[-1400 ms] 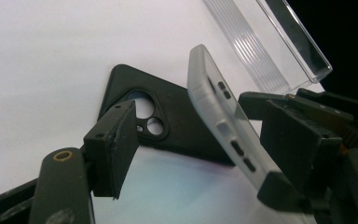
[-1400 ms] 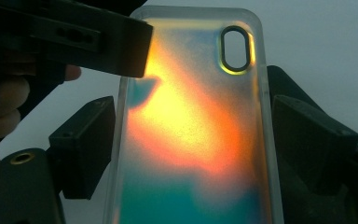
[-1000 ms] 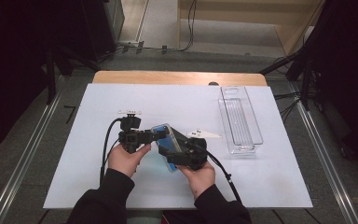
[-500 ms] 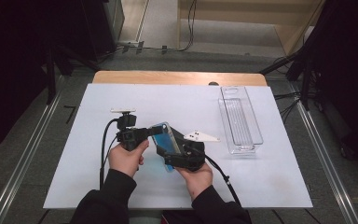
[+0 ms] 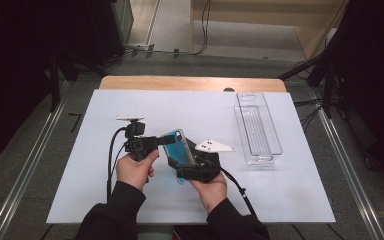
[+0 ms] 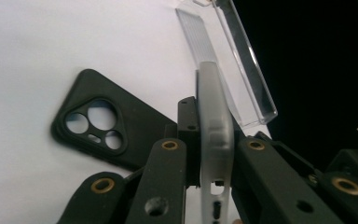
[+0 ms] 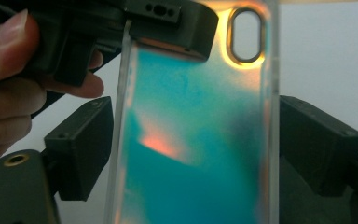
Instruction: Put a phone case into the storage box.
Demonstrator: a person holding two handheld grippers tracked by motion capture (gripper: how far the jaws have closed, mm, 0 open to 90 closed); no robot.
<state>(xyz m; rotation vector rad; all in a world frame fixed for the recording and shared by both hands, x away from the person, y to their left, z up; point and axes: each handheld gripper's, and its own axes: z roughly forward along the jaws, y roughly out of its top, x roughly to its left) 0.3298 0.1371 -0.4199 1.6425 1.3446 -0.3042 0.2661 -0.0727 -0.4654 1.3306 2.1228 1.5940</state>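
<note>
**Iridescent case held between both grippers**

My right gripper (image 5: 192,167) clamps the iridescent phone case (image 5: 178,150) by its long edges above the tabletop (image 5: 290,200); my left gripper (image 5: 167,140) pinches its top end. Beyond lies a black case (image 6: 102,123), then the clear tray (image 5: 257,127). Next, I judge, one gripper must let go.

We lose the lower end of the iridescent phone case (image 7: 196,140) past the right gripper view's bottom edge, and the black case (image 6: 107,121) lies partly behind the tongs.

High view overhead, facing forward-down; both claw views close-up, sharing phone case (image 5: 179,149).
</note>
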